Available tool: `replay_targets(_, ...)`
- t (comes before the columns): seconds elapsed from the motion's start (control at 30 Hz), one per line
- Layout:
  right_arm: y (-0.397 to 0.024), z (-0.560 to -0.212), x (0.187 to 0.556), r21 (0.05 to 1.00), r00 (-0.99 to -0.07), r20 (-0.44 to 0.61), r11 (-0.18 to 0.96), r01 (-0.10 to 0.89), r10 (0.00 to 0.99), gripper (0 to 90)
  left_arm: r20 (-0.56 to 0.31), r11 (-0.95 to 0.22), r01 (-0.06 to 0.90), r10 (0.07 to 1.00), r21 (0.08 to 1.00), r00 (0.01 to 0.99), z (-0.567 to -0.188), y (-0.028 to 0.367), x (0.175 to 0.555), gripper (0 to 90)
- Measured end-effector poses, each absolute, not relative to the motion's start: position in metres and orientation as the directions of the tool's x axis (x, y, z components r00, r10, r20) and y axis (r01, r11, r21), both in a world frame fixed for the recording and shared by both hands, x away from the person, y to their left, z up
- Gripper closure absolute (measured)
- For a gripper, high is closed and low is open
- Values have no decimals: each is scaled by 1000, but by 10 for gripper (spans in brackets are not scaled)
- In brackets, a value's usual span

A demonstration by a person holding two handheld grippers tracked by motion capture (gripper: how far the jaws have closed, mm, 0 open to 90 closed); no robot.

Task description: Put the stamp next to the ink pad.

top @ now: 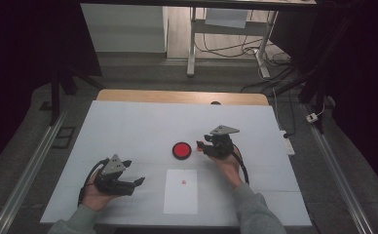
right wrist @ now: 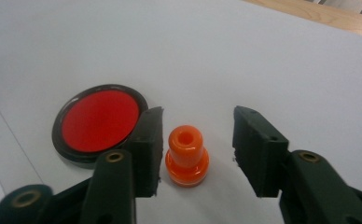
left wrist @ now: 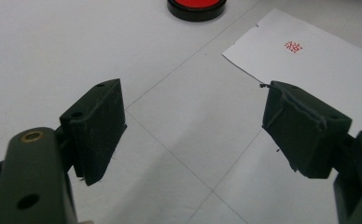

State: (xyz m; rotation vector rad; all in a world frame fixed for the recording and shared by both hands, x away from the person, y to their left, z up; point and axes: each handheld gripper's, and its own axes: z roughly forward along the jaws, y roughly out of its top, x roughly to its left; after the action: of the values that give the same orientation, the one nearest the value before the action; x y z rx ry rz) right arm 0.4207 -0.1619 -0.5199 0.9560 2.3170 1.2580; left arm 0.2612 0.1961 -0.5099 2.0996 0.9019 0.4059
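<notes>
Orange stamp (right wrist: 186, 156) standing upright between half-open right gripper (right wrist: 198, 149) jaws, unheld, at 3 o'clock of red ink pad (right wrist: 100, 120). Likely light, rigid, smooth; best gripped at narrow neck. Left gripper (left wrist: 193, 130) wide open, empty.

An orange stamp (right wrist: 186, 156) is standing upright between the fingers (right wrist: 147, 151) of the right gripper (right wrist: 197, 149), blocking that gap, just beside a red ink pad (right wrist: 100, 120). A paper sheet (top: 180, 191) is lying flat mid-table. Bare table (top: 128, 126) is stretching wide around them.
</notes>
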Motion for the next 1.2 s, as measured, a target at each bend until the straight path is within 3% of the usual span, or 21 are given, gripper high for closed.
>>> replay_targets(0.53, -179, -501, 408, 861, -737, 56, 341, 377, 673, 412, -24, -424, 470, 722, 774, 691, -510, 197, 262, 208)
replay_targets(1.2, -219, -488, 358, 878, -756, 23, 349, 329, 655, 402, -27, -421, 471, 723, 775, 691, -510, 198, 262, 207)
